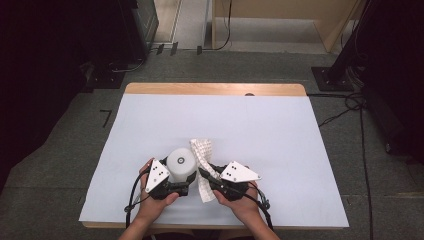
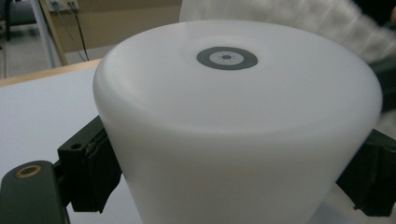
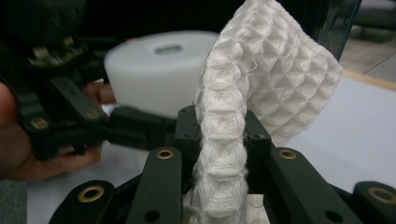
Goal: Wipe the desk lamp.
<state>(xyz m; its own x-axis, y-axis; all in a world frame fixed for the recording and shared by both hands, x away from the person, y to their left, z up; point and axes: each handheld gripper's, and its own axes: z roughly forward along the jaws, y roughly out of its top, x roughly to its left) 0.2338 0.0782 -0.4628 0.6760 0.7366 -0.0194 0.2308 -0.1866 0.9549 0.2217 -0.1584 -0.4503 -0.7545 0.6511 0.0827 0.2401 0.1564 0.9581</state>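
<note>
in the high view, the left claw (image 1: 186, 186) clamps the base of a white upturned cup (image 1: 180, 164) near the counter's (image 1: 280, 150) front edge, and the right claw (image 1: 204, 175), just beside it, pinches a white waffle-weave cloth (image 1: 202, 150). in the left gripper view, the cup (image 2: 238, 126) sits wedged between both jaws, a grey ring on top. in the right gripper view, the right claw (image 3: 219, 135) is closed narrow on the cloth (image 3: 261, 79), which rises above the jaws; the cup (image 3: 159, 70) stands beyond, to the left.
</note>
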